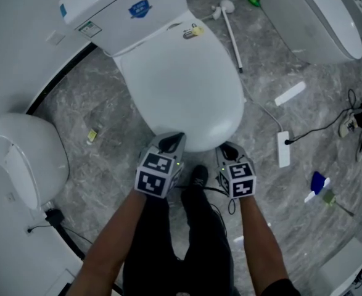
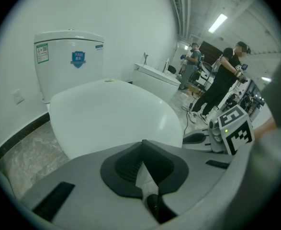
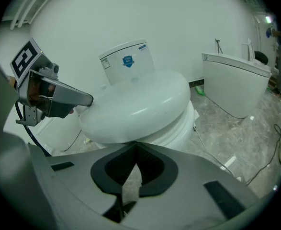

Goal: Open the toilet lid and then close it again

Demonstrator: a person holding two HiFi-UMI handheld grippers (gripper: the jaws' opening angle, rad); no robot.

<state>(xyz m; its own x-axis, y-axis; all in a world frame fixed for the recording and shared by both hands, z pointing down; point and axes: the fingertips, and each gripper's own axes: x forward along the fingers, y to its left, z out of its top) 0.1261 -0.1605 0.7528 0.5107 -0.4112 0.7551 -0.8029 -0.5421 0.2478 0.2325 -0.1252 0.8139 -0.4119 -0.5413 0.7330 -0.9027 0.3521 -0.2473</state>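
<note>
Both jaw pairs are pressed together on nothing. The left gripper and right gripper sit side by side at the front edge of the toilet lid, though contact with its rim is unclear. The lid lies flat on the bowl, so the opening lift seems not yet done, with closing to follow.

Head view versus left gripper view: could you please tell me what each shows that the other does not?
Only the head view shows the toilet brush and power strip on the floor. Only the left gripper view shows two people and a ceiling light. Both show the closed toilet lid, the cistern and the right hand-held gripper.
</note>
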